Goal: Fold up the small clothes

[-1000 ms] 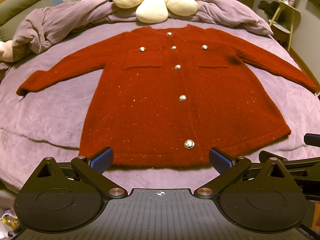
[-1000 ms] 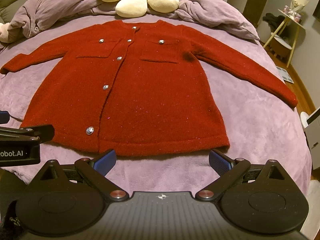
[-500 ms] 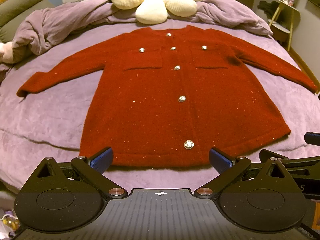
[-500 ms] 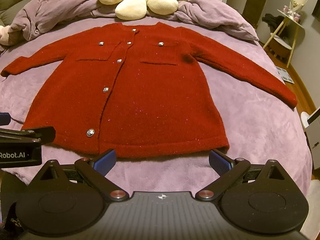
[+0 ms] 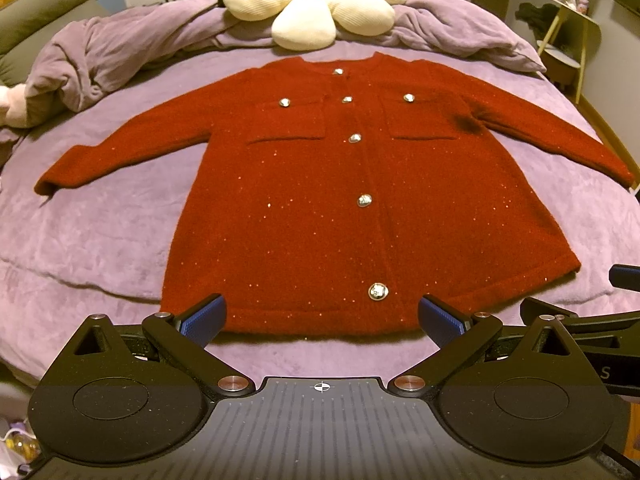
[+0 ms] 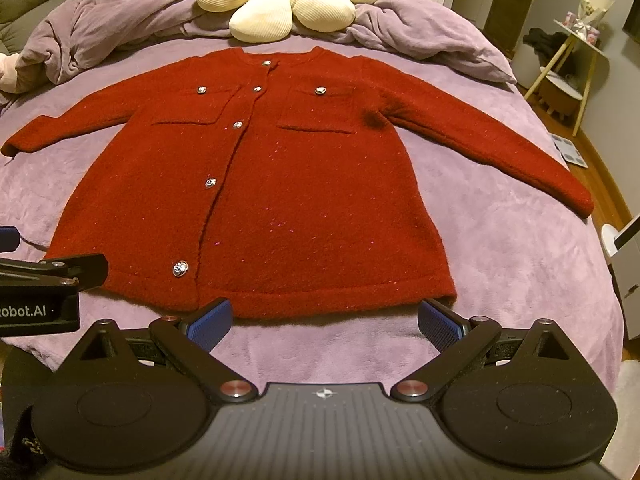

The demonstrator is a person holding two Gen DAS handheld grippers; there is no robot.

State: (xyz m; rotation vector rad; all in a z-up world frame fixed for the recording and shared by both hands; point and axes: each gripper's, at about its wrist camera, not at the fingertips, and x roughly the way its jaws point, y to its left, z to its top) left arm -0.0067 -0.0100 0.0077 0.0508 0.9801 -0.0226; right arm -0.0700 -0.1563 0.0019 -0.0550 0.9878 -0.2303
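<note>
A small red knitted cardigan (image 5: 320,208) with silver buttons lies flat and buttoned on a purple bedspread (image 5: 100,232), sleeves spread out to both sides. It also shows in the right wrist view (image 6: 304,200). My left gripper (image 5: 320,318) is open and empty, just before the hem's left half. My right gripper (image 6: 324,322) is open and empty, just before the hem's right half. Each gripper's body shows at the edge of the other's view.
A cream flower-shaped pillow (image 5: 312,0) and a bunched purple duvet (image 5: 100,52) lie at the head of the bed. A small side table (image 6: 576,52) stands to the right. The bed's right edge drops to a wooden floor (image 6: 592,152).
Both views have shifted very slightly; the cardigan sits a touch lower in the right wrist view. The cardigan has not moved and both grippers stay open.
</note>
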